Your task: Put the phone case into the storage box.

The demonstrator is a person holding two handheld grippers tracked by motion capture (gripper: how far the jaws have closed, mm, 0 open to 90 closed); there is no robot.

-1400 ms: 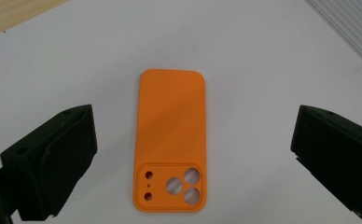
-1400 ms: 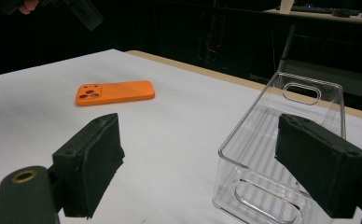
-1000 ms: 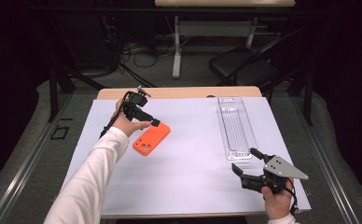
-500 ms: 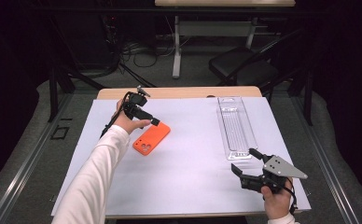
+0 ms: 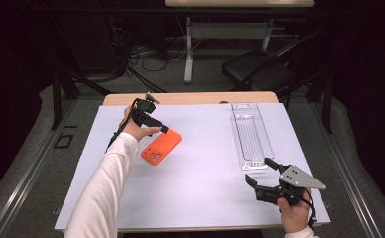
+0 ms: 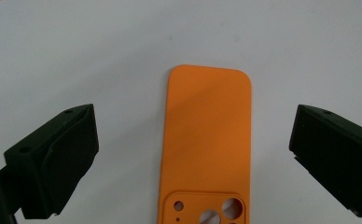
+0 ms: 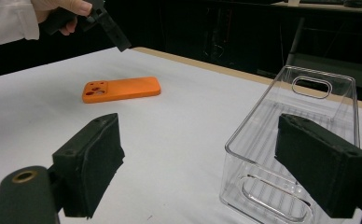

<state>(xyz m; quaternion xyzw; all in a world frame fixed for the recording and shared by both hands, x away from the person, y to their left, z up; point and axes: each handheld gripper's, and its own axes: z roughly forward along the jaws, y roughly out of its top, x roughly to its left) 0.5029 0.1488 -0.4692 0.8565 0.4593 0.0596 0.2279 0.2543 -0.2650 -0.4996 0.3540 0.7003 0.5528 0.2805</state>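
An orange phone case [image 5: 160, 147] lies flat, back side up, on the white sheet at the left of the table; its camera cut-outs face the near edge. My left gripper [image 5: 157, 126] hovers just above its far end, open, and in the left gripper view the case [image 6: 207, 140] lies between the spread jaws, untouched. My right gripper [image 5: 258, 170] stands open at the near right, close to the near end of a clear plastic bin [image 5: 250, 134]. In the right gripper view the bin [image 7: 256, 102] is just ahead on the right, with the case [image 7: 123, 88] farther off.
A white sheet [image 5: 200, 188] covers most of the wooden table [image 5: 190, 98]. The long clear bin has nothing in it and runs front to back on the right side. A black chair [image 5: 260, 69] and desk legs stand beyond the table's far edge.
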